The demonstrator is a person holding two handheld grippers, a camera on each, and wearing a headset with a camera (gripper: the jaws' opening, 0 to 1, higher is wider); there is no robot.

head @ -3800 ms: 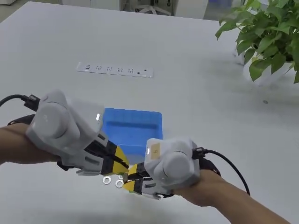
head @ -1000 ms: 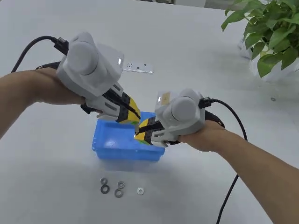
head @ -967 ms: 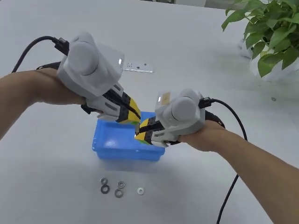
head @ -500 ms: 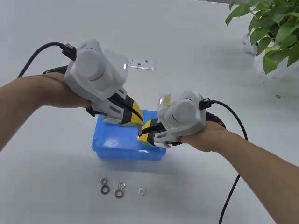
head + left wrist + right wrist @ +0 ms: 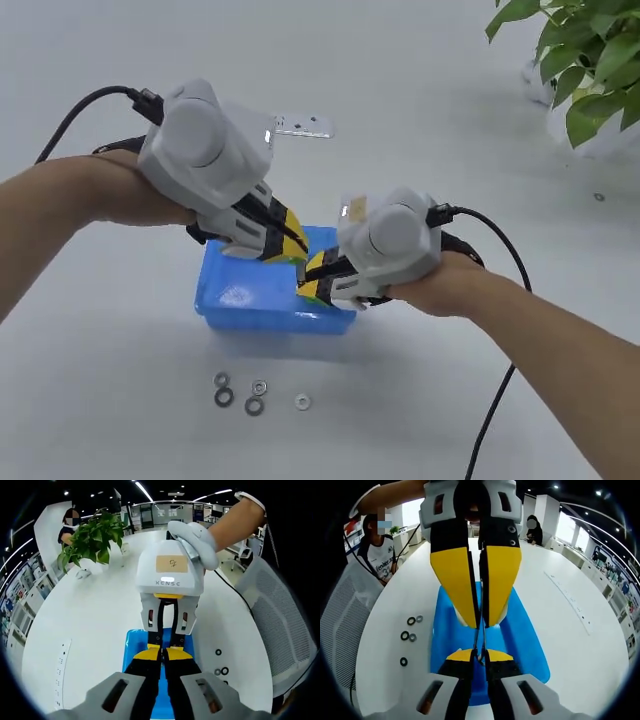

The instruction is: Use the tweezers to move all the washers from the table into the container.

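Head view, grippers: the left gripper (image 5: 290, 245) and the right gripper (image 5: 308, 286) are meeting tip to tip above the near right part of the blue container (image 5: 268, 318), and both sets of jaws are looking narrow.
Head view, washers: five washers (image 5: 224, 397) are lying loose on the table (image 5: 110, 400), near the container's front wall but apart from it.
Head view, room: open table is spreading on every side. The power strip (image 5: 300, 126) beyond the container and the plant (image 5: 585, 60) at the far right are sitting well apart from the work. The right gripper's cable (image 5: 500, 380) is hanging off to the right of the washers.
Left gripper view, claw: the left jaws are pressing almost together over the container, facing the right gripper head-on.
Left gripper view, washers: three are showing on the table beside the container's wall.
Right gripper view, claw: the tweezers (image 5: 480, 630), a thin metal sliver, are running from between the left gripper's large yellow jaws down into the right gripper's narrow jaws. Both appear to be pinching them. I cannot tell whether a washer is sitting at the tip.
Right gripper view, step: a drop into the container looks to be in hand. Easing the squeeze with the tip low between the walls should be stopping a washer from bouncing out, while one gripper is holding the tweezers firmly.
Right gripper view, edges: blue floor is showing on both sides of the tips, so they are sitting well inside the rim. Going back for the washers means lifting over the wall on their side, then descending gently to avoid scattering the cluster.
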